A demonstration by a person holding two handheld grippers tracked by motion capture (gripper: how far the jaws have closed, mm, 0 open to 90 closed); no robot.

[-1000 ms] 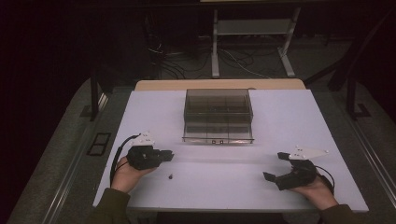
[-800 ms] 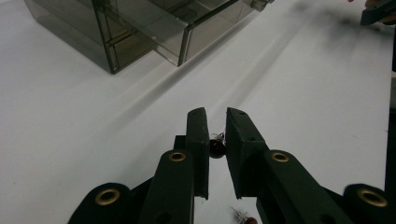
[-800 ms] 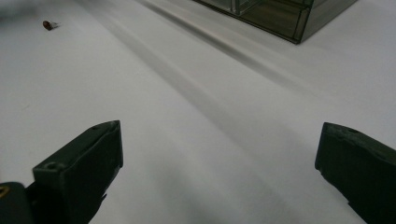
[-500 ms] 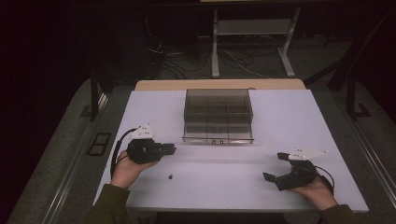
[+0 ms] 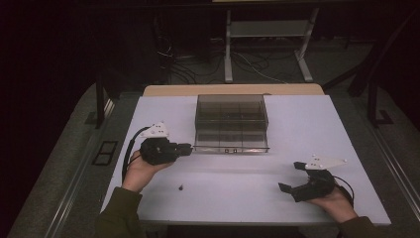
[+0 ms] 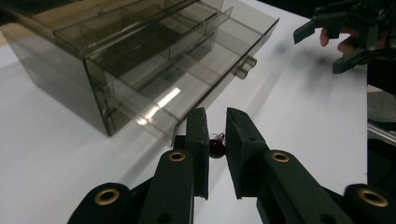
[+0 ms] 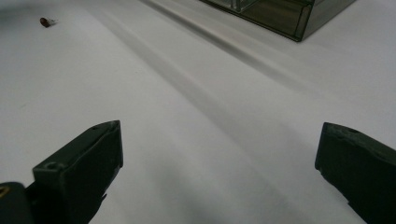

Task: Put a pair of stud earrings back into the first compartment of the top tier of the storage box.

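- A white table (image 5: pixel 237 173) carries a smoky clear box (image 5: pixel 231 116) with small compartments inside; it stands at the middle, toward the far edge.
- The lower drawer (image 5: pixel 231 140) of the box is pulled out toward the person. In the left gripper view the drawer (image 6: pixel 187 84) has two small round knobs (image 6: pixel 245 68) on its front.
- The left gripper (image 5: pixel 184 148) is held in the left hand (image 5: pixel 140 168), near the left corner of the drawer front, and it points to the right.
- In the left gripper view the jaws of the left gripper (image 6: pixel 215 142) are nearly closed, and a small dark red bead (image 6: pixel 216 147) sits between them. It seems pinched there.
- The bead is just beside the drawer's corner in that view. I cannot tell if it is over the drawer or over the table.
- A second small dark bead (image 5: pixel 181 187) lies on the table, near the front edge, below the left gripper and well apart from the box. In the right gripper view it shows as a reddish bead (image 7: pixel 45 21) at the far upper left.
- The right gripper (image 5: pixel 292 177) is held in the right hand (image 5: pixel 337 202) at the front right part of the table, well apart from the box.
- Its jaws stand wide open and nothing is between them; the right gripper view shows bare table between the two black tips of the gripper (image 7: pixel 219 149).
- A black cable (image 5: pixel 128 153) loops from the left gripper.
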